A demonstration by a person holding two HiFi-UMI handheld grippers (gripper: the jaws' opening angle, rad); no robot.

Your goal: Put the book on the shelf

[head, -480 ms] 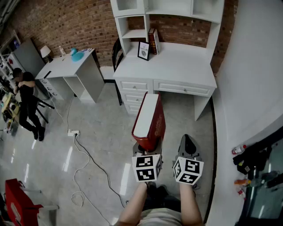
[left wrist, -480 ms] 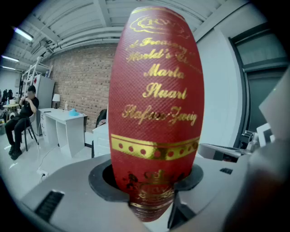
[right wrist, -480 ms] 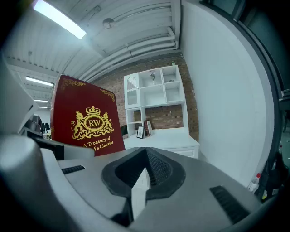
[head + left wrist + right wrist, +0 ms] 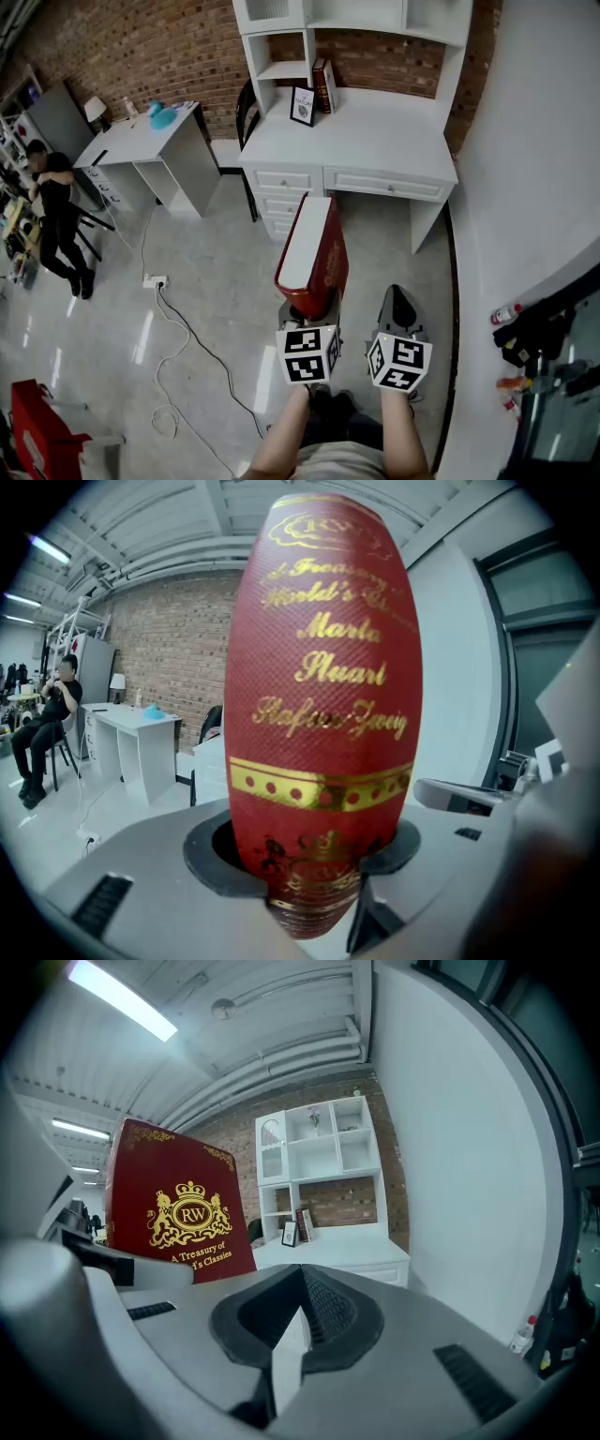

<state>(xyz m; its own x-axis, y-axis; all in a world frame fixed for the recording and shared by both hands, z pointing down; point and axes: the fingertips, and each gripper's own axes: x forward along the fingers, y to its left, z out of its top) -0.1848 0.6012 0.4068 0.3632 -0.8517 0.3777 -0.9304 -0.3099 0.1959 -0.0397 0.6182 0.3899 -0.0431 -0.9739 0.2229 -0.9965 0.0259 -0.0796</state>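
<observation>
Grips red book [image 4: 307, 246] by its lower end in left gripper [image 4: 307, 311], upright over open floor [image 4: 225, 272], well short of white desk's [image 4: 375, 131] front edge. Shows right gripper [image 4: 398, 307] closed, empty, just beside. Hides left jaw tips under book in head view; crops shelf [image 4: 286, 70] unit's top at frame edge.

A desk [image 4: 375, 141] with a shelf unit [image 4: 281, 70] on top stands ahead against a brick wall [image 4: 141, 47]. A framed picture [image 4: 303, 105] and upright books [image 4: 324, 86] stand at the desk's left rear. A smaller table [image 4: 141, 141] stands to its left. Before the desk, the book [image 4: 309, 253] sits in the left gripper [image 4: 307, 317], with the right gripper [image 4: 397, 302] just beside it.
</observation>
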